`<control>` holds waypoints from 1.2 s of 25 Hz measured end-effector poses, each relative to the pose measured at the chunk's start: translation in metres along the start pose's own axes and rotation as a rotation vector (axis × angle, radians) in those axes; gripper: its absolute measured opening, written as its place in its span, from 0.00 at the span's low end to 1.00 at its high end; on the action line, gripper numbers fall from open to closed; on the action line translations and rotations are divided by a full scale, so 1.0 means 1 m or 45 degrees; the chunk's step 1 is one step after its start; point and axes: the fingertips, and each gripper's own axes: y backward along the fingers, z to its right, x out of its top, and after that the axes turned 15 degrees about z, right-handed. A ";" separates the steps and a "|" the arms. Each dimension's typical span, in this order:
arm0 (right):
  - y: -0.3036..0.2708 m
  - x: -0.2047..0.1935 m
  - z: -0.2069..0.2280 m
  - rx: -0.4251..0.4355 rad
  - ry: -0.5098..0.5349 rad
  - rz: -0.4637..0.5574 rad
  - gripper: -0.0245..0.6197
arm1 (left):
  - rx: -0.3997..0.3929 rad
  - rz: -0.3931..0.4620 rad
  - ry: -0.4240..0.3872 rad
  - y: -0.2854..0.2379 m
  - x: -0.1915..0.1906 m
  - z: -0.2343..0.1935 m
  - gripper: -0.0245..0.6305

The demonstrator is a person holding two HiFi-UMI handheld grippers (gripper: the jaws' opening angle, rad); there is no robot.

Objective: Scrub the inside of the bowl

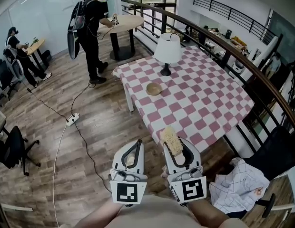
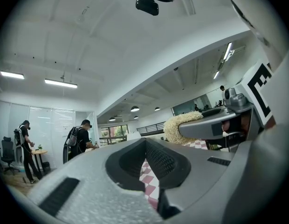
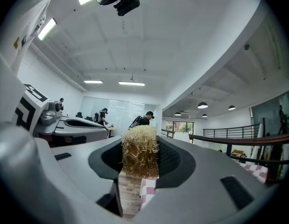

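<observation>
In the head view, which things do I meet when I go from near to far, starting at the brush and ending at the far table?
brush → bowl → lamp → round table

The left forearm [image 1: 93,217] and right forearm [image 1: 211,213] reach forward, holding both tools level and side by side, just short of the counter's [image 1: 209,113] near corner. The left tongs [image 1: 137,145] are closed on nothing. The right tongs [image 1: 180,148] clamp a scrub brush [image 1: 171,140], whose pale bristles stick out past the tips.
</observation>
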 end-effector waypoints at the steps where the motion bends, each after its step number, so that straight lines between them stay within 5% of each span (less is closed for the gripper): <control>1: -0.005 -0.003 0.001 -0.001 0.007 -0.001 0.29 | 0.000 -0.002 0.009 -0.004 -0.004 -0.003 0.06; 21: -0.162 -0.078 0.032 -0.125 0.022 -0.140 0.29 | -0.101 -0.054 0.162 -0.141 -0.091 -0.119 0.06; 30: -0.251 -0.088 0.050 -0.217 0.080 -0.107 0.29 | -0.185 -0.088 0.221 -0.207 -0.125 -0.180 0.06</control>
